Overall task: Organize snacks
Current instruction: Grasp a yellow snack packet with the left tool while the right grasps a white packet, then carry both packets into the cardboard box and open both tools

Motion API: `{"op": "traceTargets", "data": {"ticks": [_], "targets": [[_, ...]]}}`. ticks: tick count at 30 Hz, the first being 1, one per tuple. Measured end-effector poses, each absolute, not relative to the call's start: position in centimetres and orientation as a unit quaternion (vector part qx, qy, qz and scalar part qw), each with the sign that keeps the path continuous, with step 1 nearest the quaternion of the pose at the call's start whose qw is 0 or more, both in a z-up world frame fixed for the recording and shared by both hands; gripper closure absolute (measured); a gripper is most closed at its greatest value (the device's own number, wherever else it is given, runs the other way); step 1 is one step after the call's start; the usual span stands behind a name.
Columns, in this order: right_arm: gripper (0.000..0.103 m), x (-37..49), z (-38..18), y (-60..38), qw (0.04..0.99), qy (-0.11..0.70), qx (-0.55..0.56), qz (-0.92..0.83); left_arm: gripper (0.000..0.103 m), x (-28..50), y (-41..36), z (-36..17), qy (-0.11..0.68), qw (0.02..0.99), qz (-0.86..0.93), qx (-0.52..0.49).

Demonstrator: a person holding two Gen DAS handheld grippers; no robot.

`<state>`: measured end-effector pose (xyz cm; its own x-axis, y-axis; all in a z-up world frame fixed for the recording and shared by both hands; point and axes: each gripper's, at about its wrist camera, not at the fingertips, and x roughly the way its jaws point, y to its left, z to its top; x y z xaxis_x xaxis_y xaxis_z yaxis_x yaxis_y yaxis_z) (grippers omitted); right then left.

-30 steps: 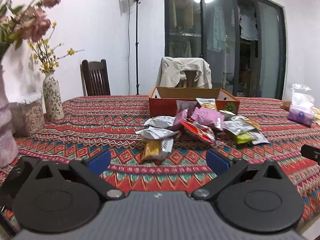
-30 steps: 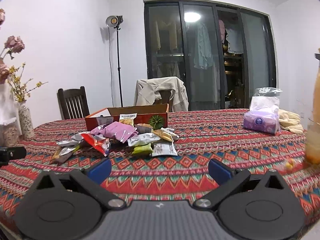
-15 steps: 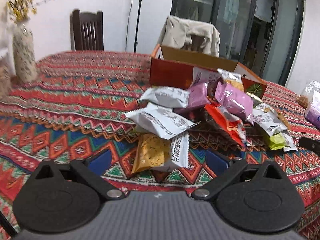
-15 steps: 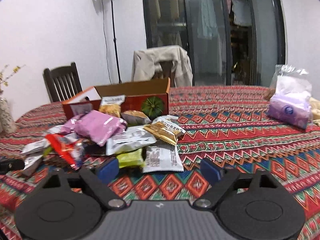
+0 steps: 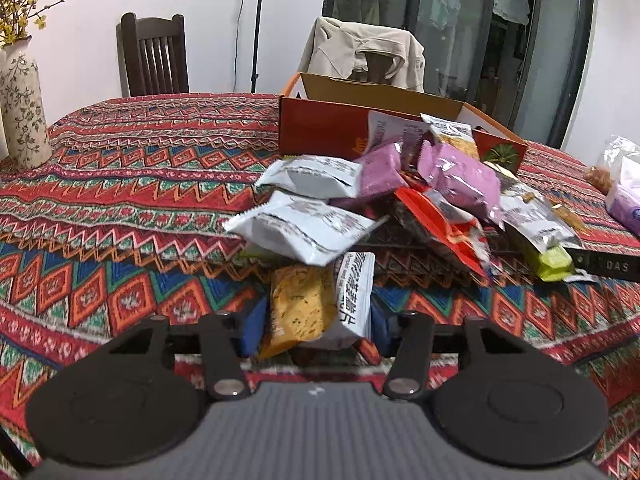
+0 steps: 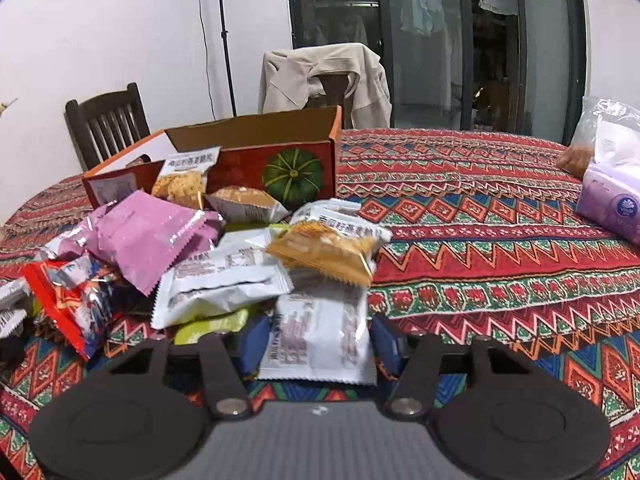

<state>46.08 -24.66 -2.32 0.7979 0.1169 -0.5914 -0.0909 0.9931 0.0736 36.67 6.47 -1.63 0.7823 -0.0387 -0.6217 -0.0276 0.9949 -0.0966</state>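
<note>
A pile of snack packets [image 5: 400, 200] lies on the patterned tablecloth in front of an open orange cardboard box [image 5: 320, 128]. My left gripper [image 5: 316, 324] has its jaws closed in on both sides of a yellow-and-white packet [image 5: 316, 300] at the pile's near edge. My right gripper [image 6: 318, 344] has its jaws closed in on both sides of a white packet with purple print [image 6: 316, 340]. The box also shows in the right wrist view [image 6: 280, 160], with a pumpkin picture on its side.
A flowered vase [image 5: 20, 116] stands at the far left. A purple tissue pack [image 6: 612, 204] and a plastic bag sit at the right. Wooden chairs [image 5: 154, 56] stand behind the table. A lime-green packet [image 6: 212, 326] lies beside my right gripper.
Both grippers have moved forward and down to the pile. Their jaws have narrowed from wide open onto a packet each.
</note>
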Motion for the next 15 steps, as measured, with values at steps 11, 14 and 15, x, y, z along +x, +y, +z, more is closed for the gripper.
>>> {"op": "traceTargets", "data": {"ticks": [11, 14, 15], "targets": [[0.065, 37.8, -1.7, -26.5, 0.947, 0.314, 0.013, 0.067, 0.052, 28.5, 4.6, 0.9, 0.317, 0.947, -0.006, -0.050], [0.066, 34.8, -1.4, -26.6, 0.947, 0.310, 0.014, 0.082, 0.052, 27.0, 3.9, 1.8, 0.305, 0.951, -0.009, -0.046], [0.067, 34.2, -1.3, -26.6, 0.947, 0.309, 0.014, 0.087, 0.052, 26.8, 3.7, 2.1, 0.302, 0.952, -0.009, -0.045]]}}
